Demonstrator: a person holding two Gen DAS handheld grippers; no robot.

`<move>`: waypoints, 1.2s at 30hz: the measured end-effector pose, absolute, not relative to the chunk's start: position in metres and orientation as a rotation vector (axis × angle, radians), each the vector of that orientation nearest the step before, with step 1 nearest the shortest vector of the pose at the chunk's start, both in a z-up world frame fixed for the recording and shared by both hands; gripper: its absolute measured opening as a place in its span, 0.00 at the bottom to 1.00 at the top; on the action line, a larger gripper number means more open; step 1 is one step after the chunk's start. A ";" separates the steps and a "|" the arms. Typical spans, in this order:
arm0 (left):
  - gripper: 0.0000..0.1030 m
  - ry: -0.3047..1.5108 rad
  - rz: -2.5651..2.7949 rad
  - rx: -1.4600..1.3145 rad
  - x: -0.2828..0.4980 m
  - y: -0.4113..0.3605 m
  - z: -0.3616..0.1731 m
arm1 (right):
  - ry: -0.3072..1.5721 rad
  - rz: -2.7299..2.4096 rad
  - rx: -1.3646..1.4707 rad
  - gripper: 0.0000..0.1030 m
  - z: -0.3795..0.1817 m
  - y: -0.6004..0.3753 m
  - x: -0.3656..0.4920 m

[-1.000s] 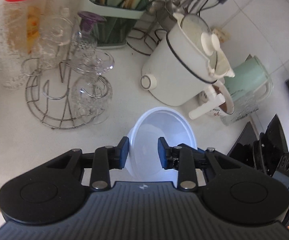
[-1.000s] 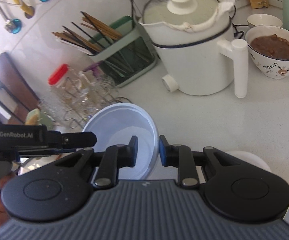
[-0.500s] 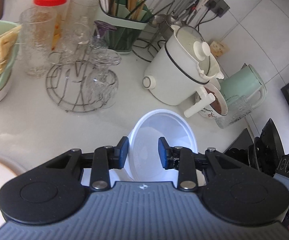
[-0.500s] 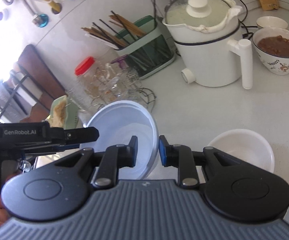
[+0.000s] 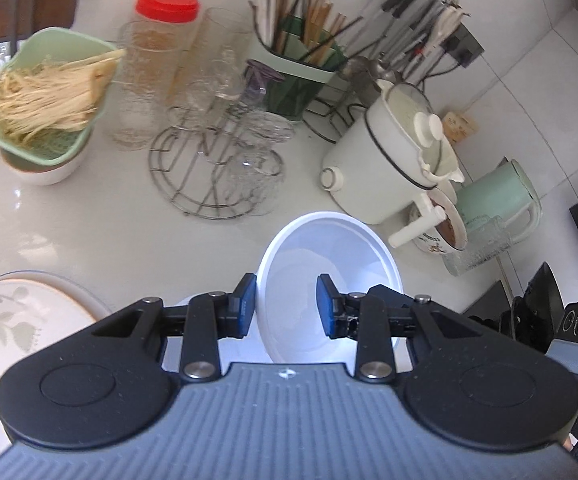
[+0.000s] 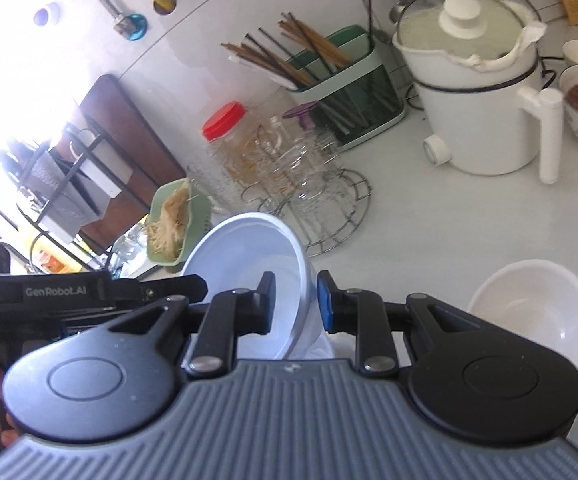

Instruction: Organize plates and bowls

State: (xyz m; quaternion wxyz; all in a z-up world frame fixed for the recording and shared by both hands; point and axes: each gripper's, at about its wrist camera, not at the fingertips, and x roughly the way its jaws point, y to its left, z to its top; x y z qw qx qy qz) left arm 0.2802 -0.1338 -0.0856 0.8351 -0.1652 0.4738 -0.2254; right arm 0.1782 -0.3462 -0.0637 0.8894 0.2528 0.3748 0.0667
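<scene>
Bowl [image 5: 329,264]: smooth white plastic, round, tilted, its rim pinched by both claws above the counter [image 5: 89,220].
Left gripper [image 5: 286,305]: narrowly parted, pads on the rim.
Right gripper [image 6: 296,301]: nearly closed on the opposite rim.
Second bowl [image 6: 531,312]: right of the right claw, empty.
Wire rack [image 5: 217,176]: beyond, holding glasses.
Green basket [image 5: 45,92]: far left, pale noodles inside.

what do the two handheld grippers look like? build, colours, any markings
Both look alike: a ribbed grey housing, two round black pivot plates, black linkage arms with silver screws, and blue pads on black fingers. The right wrist view shows the left gripper side-on, a black bar printed GenRobot.AI in white. The right gripper matches. No cables or sleeves visible.
</scene>
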 end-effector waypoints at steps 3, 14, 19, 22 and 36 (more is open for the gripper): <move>0.35 1.004 -0.446 -0.369 0.276 -0.122 -0.091 | 0.803 0.155 0.520 0.25 -0.069 -0.336 0.182; 0.35 1.053 -0.372 -0.430 0.273 -0.102 -0.119 | 0.920 0.175 0.446 0.25 -0.091 -0.309 0.190; 0.35 1.083 -0.362 -0.391 0.278 -0.107 -0.129 | 0.957 0.158 0.447 0.26 -0.102 -0.309 0.193; 0.35 1.102 -0.353 -0.377 0.279 -0.107 -0.135 | 0.989 0.155 0.443 0.26 -0.109 -0.307 0.194; 0.43 1.122 -0.311 -0.327 0.276 -0.108 -0.143 | 1.013 0.158 0.402 0.26 -0.119 -0.293 0.194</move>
